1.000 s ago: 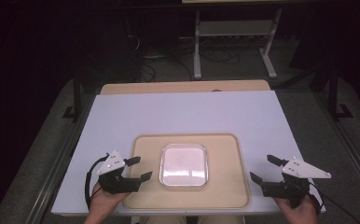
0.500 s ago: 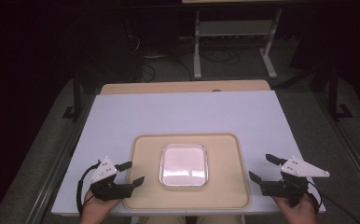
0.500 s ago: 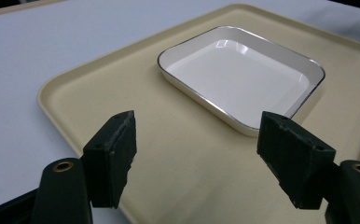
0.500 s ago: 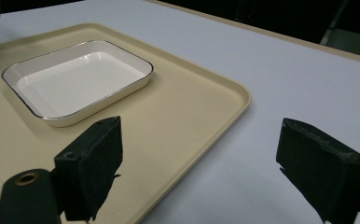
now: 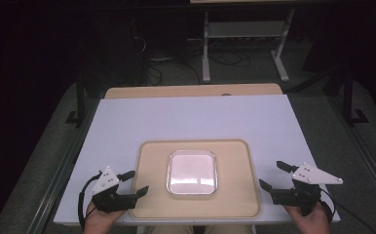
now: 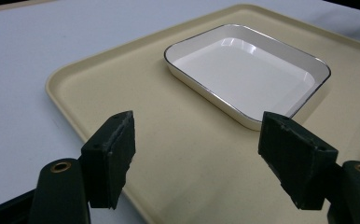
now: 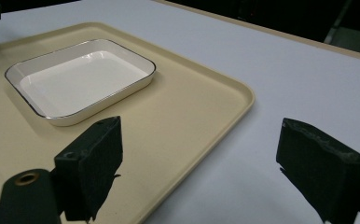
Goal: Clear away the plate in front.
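A beige tray (image 5: 235, 161) lies on the white table near its front edge. In the tray's middle sits a shallow white rectangular dish (image 5: 192, 171) with a thin dark rim, empty. My left gripper (image 5: 134, 182) rests at the tray's front left corner, open, one jaw over the tray edge. In the left gripper view the dish (image 6: 248, 74) lies ahead and to the right on the tray (image 6: 178, 140). My right gripper (image 5: 273, 175) stands open just right of the tray, nothing between its jaws. The right gripper view has the dish (image 7: 80, 81) ahead left on the tray (image 7: 187, 112).
The white table top (image 5: 191, 119) stretches bare behind the tray, with a wooden strip (image 5: 191, 91) along its far edge. Beyond it a white metal stand (image 5: 244, 44) and cables sit on the dark floor. Grey side rails (image 5: 64, 165) flank the table.
My left gripper has drawn back toward the front edge and slightly left. The right gripper has hardly moved. Tray and dish are unchanged.
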Tool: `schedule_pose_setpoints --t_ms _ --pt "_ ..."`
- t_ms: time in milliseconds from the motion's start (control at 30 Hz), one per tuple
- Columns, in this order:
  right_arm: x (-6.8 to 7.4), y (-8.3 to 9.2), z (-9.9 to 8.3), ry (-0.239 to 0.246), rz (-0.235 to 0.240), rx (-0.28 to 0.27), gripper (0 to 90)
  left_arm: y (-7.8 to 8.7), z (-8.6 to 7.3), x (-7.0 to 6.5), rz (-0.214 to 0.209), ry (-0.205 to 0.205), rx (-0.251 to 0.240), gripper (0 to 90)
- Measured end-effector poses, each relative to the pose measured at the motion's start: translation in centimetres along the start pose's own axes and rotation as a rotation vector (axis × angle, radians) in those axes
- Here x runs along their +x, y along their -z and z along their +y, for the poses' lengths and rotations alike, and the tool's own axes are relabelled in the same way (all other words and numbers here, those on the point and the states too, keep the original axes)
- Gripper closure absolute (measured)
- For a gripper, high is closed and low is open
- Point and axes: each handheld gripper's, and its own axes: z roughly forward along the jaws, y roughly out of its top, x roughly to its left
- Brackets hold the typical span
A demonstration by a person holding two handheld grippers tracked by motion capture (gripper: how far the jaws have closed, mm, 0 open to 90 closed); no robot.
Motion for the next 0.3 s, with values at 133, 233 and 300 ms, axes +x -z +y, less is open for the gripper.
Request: schedule_pose_setpoints --t_ms 133,233,300 --pt "0.0 -0.05 0.0 0.0 0.006 0.0 13.5 -0.1 0.05 -0.12 0.006 -0.013 0.006 26.8" --pt "0.01 -0.06 -0.02 0.0 0.007 -0.001 13.4 -0.09 0.05 0.01 0.008 -0.007 0.004 27.0" --pt "-0.04 -0.06 -0.05 0.0 0.009 0.0 13.5 -0.09 0.05 0.15 0.006 0.004 0.001 27.4"
